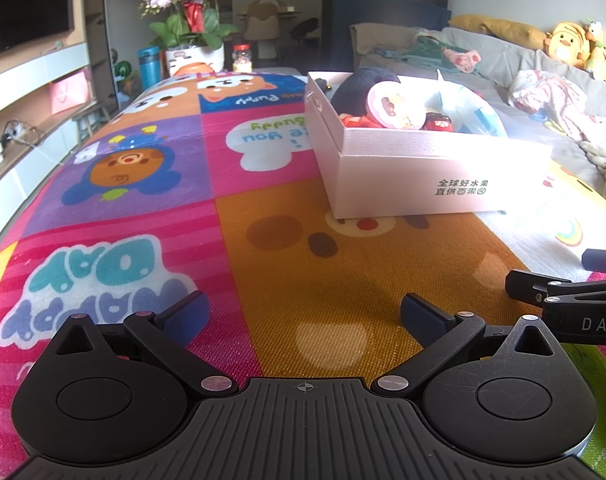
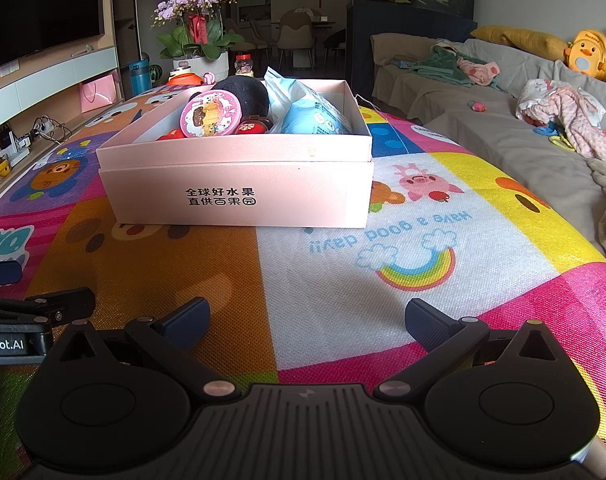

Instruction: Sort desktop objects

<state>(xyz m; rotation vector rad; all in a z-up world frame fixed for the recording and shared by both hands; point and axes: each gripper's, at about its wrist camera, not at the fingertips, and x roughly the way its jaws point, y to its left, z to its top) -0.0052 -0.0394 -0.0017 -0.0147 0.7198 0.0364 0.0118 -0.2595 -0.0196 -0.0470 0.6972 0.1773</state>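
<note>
A pale pink cardboard box (image 2: 239,196) with black Chinese print stands on the cartoon-print table cover (image 2: 363,280); it also shows in the left wrist view (image 1: 443,184). Inside lie a round pink cartoon tin (image 2: 209,115), a dark ball (image 2: 243,92), a light blue packet (image 2: 315,114) and small red items (image 2: 255,126). My left gripper (image 1: 303,316) is open and empty, low over the cover, short of the box. My right gripper (image 2: 307,322) is open and empty, facing the box's front. Each gripper's fingers show at the other view's edge.
A potted orchid (image 2: 195,36), a blue bottle (image 1: 149,65) and a jar (image 1: 242,58) stand at the table's far end. A grey sofa (image 2: 483,120) with clothes and plush toys runs along the right. A TV wall and shelves line the left.
</note>
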